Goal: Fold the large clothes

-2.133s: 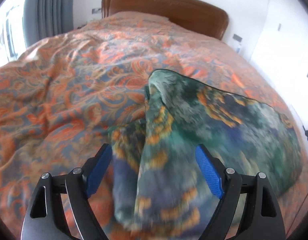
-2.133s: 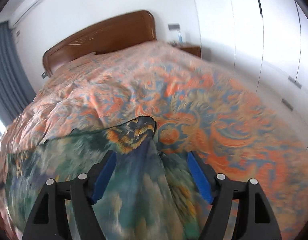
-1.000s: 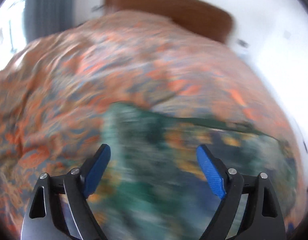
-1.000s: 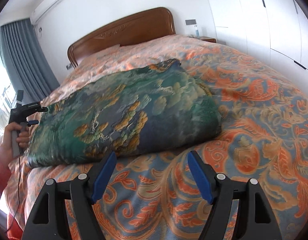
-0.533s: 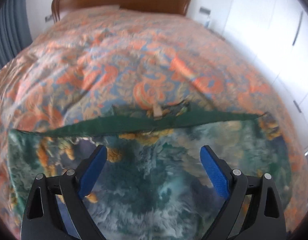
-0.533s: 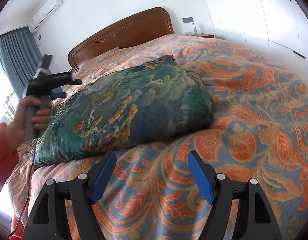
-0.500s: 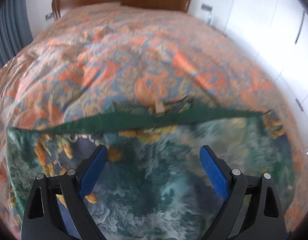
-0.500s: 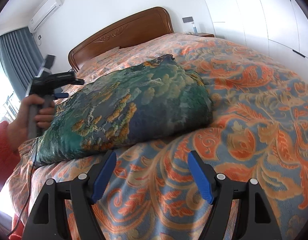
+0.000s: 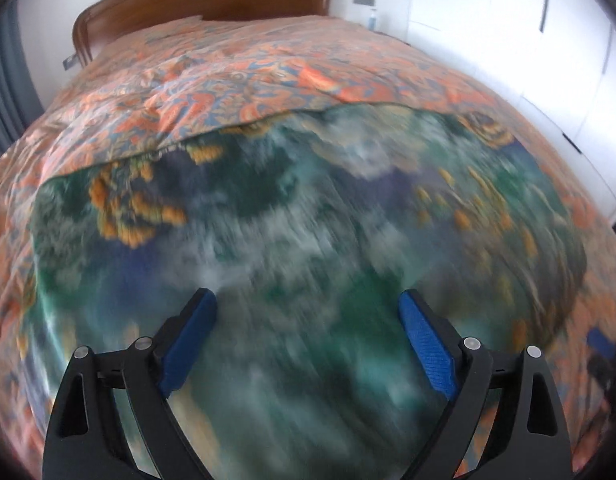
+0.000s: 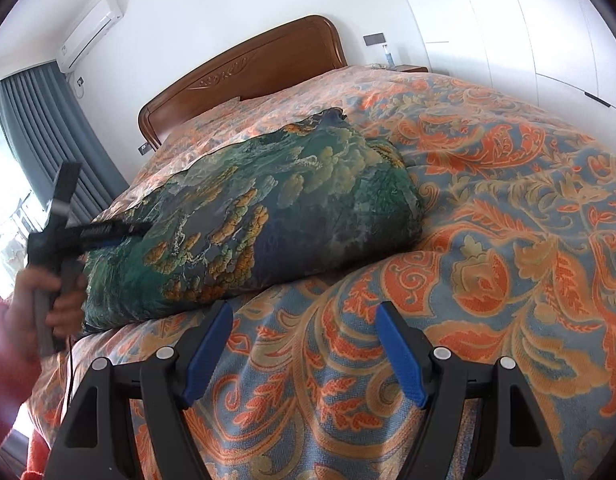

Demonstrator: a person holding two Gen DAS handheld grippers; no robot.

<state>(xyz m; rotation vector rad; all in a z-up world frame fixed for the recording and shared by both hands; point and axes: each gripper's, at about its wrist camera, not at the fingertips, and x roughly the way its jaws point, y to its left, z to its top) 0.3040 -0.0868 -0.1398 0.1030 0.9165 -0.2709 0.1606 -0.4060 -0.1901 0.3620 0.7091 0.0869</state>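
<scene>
A green and blue garment with orange cloud patterns lies folded in a thick flat stack on the bed. In the left wrist view the garment fills the middle, blurred by motion. My left gripper is open and empty, just above the garment's near part; it also shows in the right wrist view at the garment's left end, held by a hand. My right gripper is open and empty, over the bedspread a little in front of the garment.
The bed has an orange and blue paisley bedspread and a brown wooden headboard. White wardrobe doors stand on the right, grey curtains on the left. A nightstand sits beside the headboard.
My left gripper has swung over the folded garment and come lower and closer to it. My right gripper has barely moved. Both stayed open; earlier both let go of the cloth.
</scene>
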